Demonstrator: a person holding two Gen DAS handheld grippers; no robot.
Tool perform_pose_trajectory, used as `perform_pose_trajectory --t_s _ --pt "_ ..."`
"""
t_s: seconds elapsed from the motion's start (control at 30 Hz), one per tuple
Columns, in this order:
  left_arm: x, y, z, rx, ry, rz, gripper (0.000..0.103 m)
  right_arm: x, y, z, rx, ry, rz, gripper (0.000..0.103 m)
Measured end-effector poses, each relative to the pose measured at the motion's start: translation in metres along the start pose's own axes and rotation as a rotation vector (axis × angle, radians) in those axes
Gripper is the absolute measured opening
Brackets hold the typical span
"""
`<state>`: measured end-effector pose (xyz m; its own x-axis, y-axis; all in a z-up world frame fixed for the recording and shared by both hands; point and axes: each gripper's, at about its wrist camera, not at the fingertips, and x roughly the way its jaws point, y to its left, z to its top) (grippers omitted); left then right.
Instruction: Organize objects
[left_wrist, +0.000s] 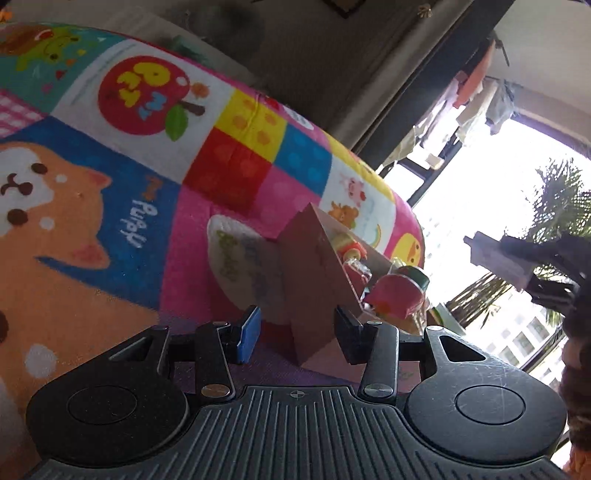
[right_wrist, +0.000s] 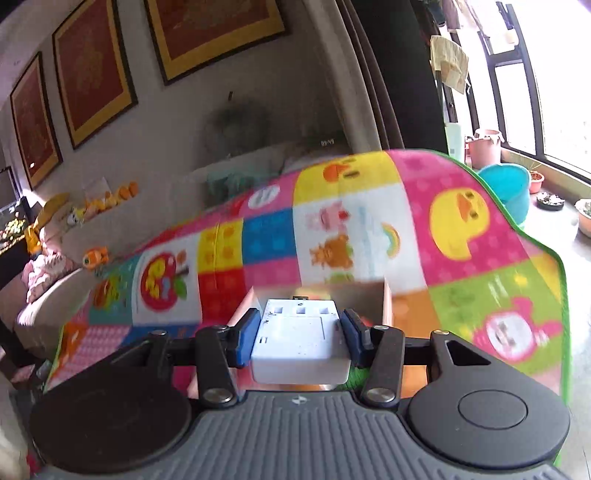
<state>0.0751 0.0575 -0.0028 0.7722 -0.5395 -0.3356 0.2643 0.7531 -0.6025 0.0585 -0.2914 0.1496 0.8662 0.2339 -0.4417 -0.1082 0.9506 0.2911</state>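
Observation:
In the left wrist view a brown cardboard box stands on the patchwork play mat, seen tilted. Several small toys lie inside it, among them a pink and red one at its open edge. My left gripper is open, and the box's near corner shows in the gap without either pad pressing it. My right gripper is shut on a white socket block, held above the mat just in front of the open box. That white block also appears at the right of the left view.
A white oval item lies on the mat left of the box. Beyond the mat are a sofa with soft toys, framed pictures, a blue tub, plant pots and a bright window.

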Motion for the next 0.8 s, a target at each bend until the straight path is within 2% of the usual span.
perform_pose_trajectory --t_s 0.13,0.17,0.2,0.3,0.43,0.57,0.7,0.8 --pt "0.001 -0.006 -0.003 0.048 0.012 -0.017 0.048 0.062 0.024 0.039 0.025 -0.011 0.003 0.048" --pt "0.0 -0.008 -0.004 0.06 0.005 -0.018 0.048 0.076 0.03 0.042 0.03 -0.021 0.011 0.051" --pt "0.0 -0.009 -0.004 0.065 0.001 -0.017 0.048 0.09 0.035 0.043 0.03 -0.022 0.016 0.063" --pt "-0.001 -0.006 -0.004 0.051 -0.001 -0.012 0.048 0.118 0.046 0.035 0.027 0.037 -0.017 0.065" --pt "-0.004 -0.003 -0.002 0.04 -0.015 0.022 0.048 0.095 0.042 0.022 -0.047 0.014 -0.058 0.065" --pt "-0.012 -0.017 0.012 0.063 -0.034 0.036 0.048 0.043 0.016 0.005 -0.138 -0.038 -0.131 0.076" --pt "0.007 -0.054 0.03 0.173 0.066 0.055 0.048 0.012 -0.011 -0.027 -0.231 -0.012 -0.203 0.076" --pt "0.032 -0.082 0.037 0.292 0.155 0.108 0.048 0.007 -0.028 -0.055 -0.247 0.046 -0.197 0.076"
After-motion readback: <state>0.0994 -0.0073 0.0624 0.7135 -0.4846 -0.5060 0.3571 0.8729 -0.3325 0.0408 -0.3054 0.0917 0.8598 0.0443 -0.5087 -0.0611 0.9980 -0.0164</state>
